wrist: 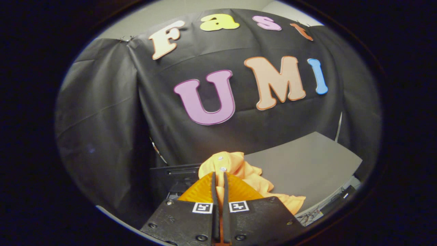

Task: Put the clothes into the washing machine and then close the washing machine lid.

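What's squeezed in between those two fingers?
In the gripper view, the gripper is shut on the orange garment, whose cloth fills the narrow gap between them.

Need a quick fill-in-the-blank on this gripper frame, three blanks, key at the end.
1. The gripper fingers are pressed nearly together on a fold of the ____ garment.
2. The garment shows two small white ____ just beyond the fingertips.
3. The garment hangs in front of a flat ____ panel.

Missing words: orange; buttons; grey

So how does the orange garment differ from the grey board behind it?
The orange garment is bright, crumpled and soft, with small buttons; the grey board is dull, flat and stiff. The garment is pinched between the tool's nearly closed fingers and hangs from them, while the board lies untouched beyond. Both sit before the black cloth wall.
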`<state>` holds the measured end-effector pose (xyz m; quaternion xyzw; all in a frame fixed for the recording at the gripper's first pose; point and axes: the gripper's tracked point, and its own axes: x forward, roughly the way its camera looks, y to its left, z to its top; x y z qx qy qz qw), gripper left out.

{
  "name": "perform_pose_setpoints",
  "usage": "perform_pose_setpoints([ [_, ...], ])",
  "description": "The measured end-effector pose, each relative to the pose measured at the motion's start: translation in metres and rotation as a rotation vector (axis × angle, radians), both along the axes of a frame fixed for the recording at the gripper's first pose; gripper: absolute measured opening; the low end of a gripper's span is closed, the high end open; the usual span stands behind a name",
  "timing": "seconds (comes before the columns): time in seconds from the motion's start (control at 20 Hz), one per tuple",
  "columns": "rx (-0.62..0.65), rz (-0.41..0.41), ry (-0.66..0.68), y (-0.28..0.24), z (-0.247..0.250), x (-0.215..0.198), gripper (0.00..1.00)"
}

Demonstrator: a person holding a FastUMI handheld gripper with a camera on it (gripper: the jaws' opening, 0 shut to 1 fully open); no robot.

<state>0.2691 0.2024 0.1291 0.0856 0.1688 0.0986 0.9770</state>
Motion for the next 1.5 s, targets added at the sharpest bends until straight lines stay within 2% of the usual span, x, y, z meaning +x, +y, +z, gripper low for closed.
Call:
perform_pose_setpoints([
  [0.15, 0.028, 0.048, -0.024, 0.043, -0.001, -0.003, 0.03],
  [0.4, 0.094, 0.078, -0.031, 0.088, -0.016, 0.002, 0.03],
  [0.9, 0.070, 0.145, 0.011, 0.144, -0.070, 0.014, 0.03],
  [1.3, 0.028, 0.202, 0.054, 0.169, -0.142, 0.012, 0.03],
  [1.5, -0.018, 0.254, 0.100, 0.182, -0.198, 0.012, 0.03],
])
